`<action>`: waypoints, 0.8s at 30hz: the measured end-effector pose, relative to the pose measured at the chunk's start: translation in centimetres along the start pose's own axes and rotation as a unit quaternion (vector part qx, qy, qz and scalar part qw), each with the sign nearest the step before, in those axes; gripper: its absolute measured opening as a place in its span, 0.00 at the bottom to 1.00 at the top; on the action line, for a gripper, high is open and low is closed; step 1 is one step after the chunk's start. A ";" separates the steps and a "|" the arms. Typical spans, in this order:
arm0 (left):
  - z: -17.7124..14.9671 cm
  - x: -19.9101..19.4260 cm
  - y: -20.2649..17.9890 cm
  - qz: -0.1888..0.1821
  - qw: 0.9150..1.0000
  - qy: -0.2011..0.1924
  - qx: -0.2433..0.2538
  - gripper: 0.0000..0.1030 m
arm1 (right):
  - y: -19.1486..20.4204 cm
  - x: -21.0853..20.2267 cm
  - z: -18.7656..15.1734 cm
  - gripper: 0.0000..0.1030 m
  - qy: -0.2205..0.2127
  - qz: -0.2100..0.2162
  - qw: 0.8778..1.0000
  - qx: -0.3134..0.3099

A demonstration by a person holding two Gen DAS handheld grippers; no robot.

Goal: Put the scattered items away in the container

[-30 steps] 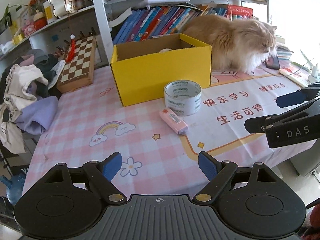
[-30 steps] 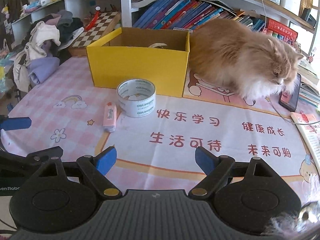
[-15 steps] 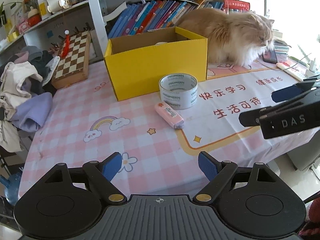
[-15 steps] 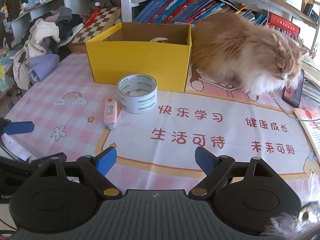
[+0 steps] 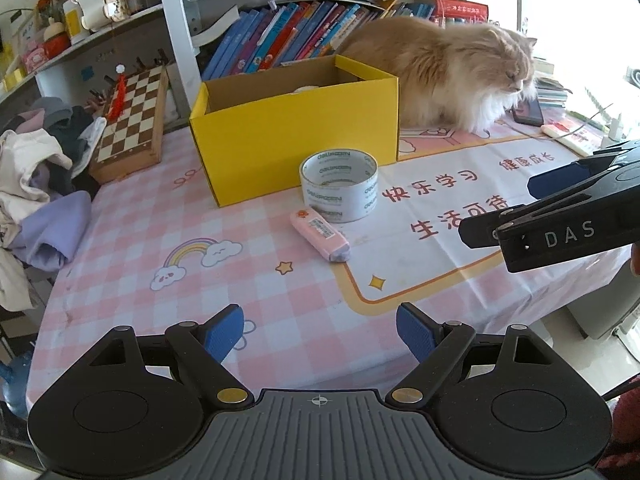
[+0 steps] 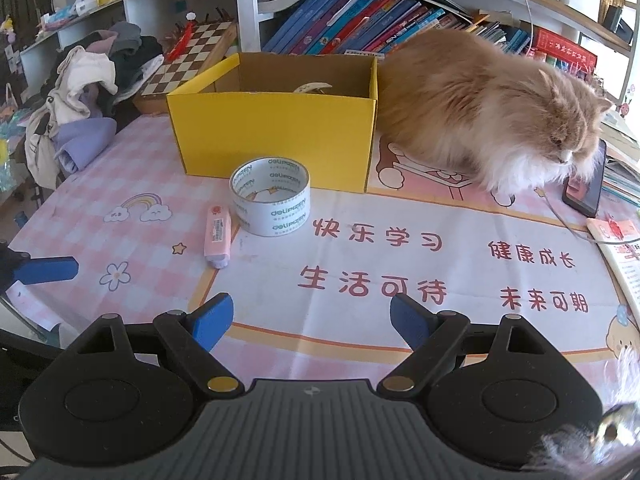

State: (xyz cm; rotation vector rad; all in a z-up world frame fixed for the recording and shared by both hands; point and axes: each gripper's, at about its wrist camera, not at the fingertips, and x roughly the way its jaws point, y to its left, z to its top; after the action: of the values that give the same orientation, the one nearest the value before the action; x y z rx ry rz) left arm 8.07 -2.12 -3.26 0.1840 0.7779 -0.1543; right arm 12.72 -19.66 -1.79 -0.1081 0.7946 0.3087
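A pink checked tablecloth (image 5: 132, 216) fills the desk, and over the last second nothing on it shifts. The tape roll (image 5: 339, 185) and pink eraser (image 5: 320, 234) lie just in front of the yellow box (image 5: 296, 136), unpicked. Left gripper (image 5: 320, 332) and right gripper (image 6: 310, 322) hover near, both wide and empty.

Yellow box (image 5: 296, 136), white tape roll (image 5: 339, 186), pink eraser (image 5: 320, 235) — pink-and-white checked tablecloth (image 5: 160, 216), ginger cat (image 5: 448, 76)

Sunlit room, white bookshelf (image 5: 176, 32) behind pink-checked tablecloth (image 5: 160, 216).
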 end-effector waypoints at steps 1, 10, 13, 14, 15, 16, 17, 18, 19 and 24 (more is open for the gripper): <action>0.0 0.1 0.0 -0.001 1.000 0.000 0.000 0.83 | 0.1 0.1 0.0 0.83 0.001 0.001 1.000 -0.002; 0.5 0.7 -0.1 -0.005 1.000 0.001 -0.004 0.83 | 0.1 0.7 0.6 0.83 0.004 0.003 1.000 -0.009; 0.7 0.9 -0.1 -0.008 1.000 0.002 -0.005 0.83 | 0.0 0.9 0.7 0.83 0.006 0.002 1.000 -0.011; 0.7 1.0 -0.1 -0.009 1.000 0.002 -0.005 0.83 | 0.0 1.0 0.8 0.83 0.007 0.003 1.000 -0.012; 0.7 1.1 -0.2 -0.009 1.000 0.002 -0.005 0.83 | 0.0 1.0 0.8 0.83 0.008 0.003 1.000 -0.012; 0.8 1.2 -0.2 -0.010 1.000 0.002 -0.005 0.83 | -0.1 1.1 0.9 0.83 0.008 0.003 1.000 -0.013; 0.8 1.3 -0.3 -0.011 1.000 0.003 -0.006 0.83 | -0.1 1.2 0.9 0.83 0.010 0.003 1.000 -0.014; 0.7 1.4 -0.3 -0.012 1.000 0.004 -0.006 0.83 | -0.1 1.3 0.9 0.83 0.011 0.004 1.000 -0.014; 0.7 1.6 -0.3 -0.013 1.000 0.007 -0.008 0.83 | -0.2 1.5 1.0 0.83 0.013 0.004 1.000 -0.014; 1.0 2.1 -0.5 -0.016 1.000 0.007 -0.009 0.82 | -0.2 2.1 1.4 0.83 0.014 0.008 1.000 -0.019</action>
State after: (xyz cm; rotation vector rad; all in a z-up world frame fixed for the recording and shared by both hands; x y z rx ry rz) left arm 10.15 -2.94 -4.11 0.1563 0.7962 -0.1775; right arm 15.13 -19.10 -2.36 -0.1415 0.8188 0.3387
